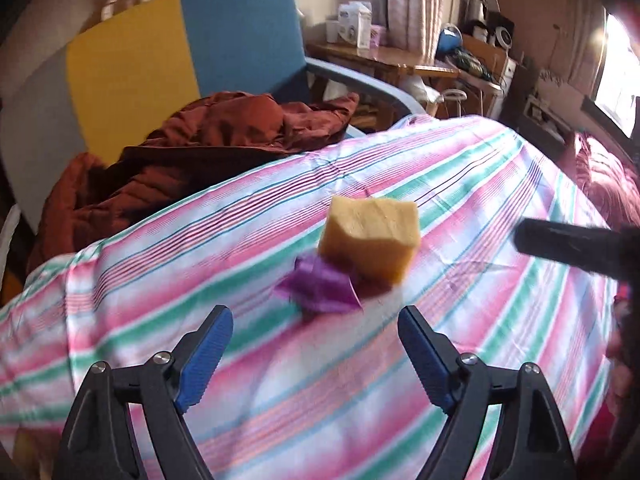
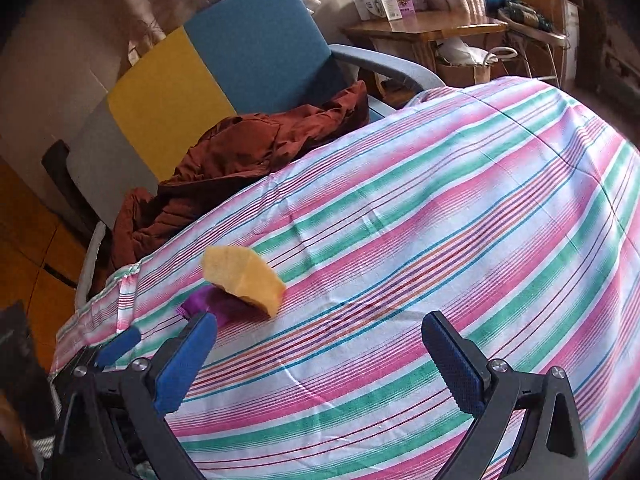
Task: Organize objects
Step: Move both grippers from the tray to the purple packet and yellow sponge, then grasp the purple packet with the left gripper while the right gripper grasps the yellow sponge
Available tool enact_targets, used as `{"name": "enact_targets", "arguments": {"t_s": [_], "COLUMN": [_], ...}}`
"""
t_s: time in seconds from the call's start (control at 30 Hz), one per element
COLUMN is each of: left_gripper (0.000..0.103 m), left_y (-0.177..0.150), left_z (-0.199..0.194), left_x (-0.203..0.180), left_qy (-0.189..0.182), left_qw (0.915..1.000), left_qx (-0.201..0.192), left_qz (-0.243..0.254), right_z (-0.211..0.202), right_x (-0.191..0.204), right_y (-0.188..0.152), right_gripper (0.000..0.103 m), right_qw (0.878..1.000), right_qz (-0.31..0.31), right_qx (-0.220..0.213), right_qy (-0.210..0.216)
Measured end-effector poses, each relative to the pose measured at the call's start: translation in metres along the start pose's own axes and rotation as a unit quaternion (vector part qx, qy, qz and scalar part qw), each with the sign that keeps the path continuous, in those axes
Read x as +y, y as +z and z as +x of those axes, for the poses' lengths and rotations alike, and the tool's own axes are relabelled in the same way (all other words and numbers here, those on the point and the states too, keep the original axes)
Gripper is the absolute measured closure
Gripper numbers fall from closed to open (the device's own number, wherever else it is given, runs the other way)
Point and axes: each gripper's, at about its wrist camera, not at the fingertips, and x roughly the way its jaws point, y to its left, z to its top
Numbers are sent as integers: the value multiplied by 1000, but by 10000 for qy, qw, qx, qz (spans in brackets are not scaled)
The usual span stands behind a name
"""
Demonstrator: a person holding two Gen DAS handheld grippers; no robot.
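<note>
A yellow sponge block [image 1: 370, 236] lies tilted on the striped bedsheet [image 1: 460, 184], its lower edge over a crumpled purple piece [image 1: 320, 286]. My left gripper [image 1: 315, 314] is open just short of the purple piece, and its blue pads [image 1: 208, 352] touch nothing. In the right wrist view the sponge [image 2: 244, 276] and the purple piece [image 2: 200, 302] lie to the upper left. My right gripper [image 2: 320, 322] is open over bare sheet [image 2: 440, 220], its left fingertip close beside the purple piece. A blue pad of the left gripper [image 2: 120, 340] shows at the lower left.
A rust-brown jacket [image 1: 200, 152] is heaped on a blue and yellow chair [image 1: 240, 40] beyond the sheet's far edge. A wooden table [image 2: 424, 28] with boxes stands behind. A red blanket [image 1: 608, 184] lies at the right. A blurred black bar [image 1: 576, 244] enters from the right.
</note>
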Motion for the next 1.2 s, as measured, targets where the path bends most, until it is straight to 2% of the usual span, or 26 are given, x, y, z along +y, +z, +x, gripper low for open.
{"name": "enact_targets", "arguments": {"t_s": [0.13,0.2,0.23,0.33,0.47,0.53,0.6,0.7,0.9,0.97,1.07,1.2], "left_gripper": [17,19,23,49,50,51,51,52,52,52,52,53], "left_y": [13,17,18,16,-2,-16,-35,-60,-101,-115,-127,-132], "left_z": [24,31,34,45,34,28,20,3,-29,-37,-42,-44], "left_x": [-1,-1,-1,1,4,7,9,5,0,-1,-7,-5], "left_qy": [39,175,165,-24,-135,-152,-81,147,372,510,582,526], "left_qw": [9994,9990,9987,9980,9991,9989,9972,9956,9856,9835,9849,9856], "left_qx": [246,213,248,488,368,386,437,257,120,46,-68,-181], "left_qz": [238,356,405,397,130,-197,-608,-886,-1648,-1735,-1631,-1596], "right_z": [4,4,5,5,7,9,11,16,22,26,29,42], "right_x": [-4,-2,-2,1,3,5,9,13,34,43,56,77], "right_y": [1,1,1,0,-1,-1,-3,-8,-19,-20,-16,1], "right_gripper": [0,0,0,0,0,0,0,0,0,0,0,0], "right_qw": [9999,9999,9999,9999,9997,9996,9993,9988,9961,9951,9939,9931], "right_qz": [72,35,19,-68,-163,-224,-311,-436,-823,-922,-1057,-1134], "right_qx": [111,130,142,132,135,135,160,226,316,362,322,301], "right_qy": [-2,-16,-17,-75,-107,-112,-107,-90,54,73,39,3]}}
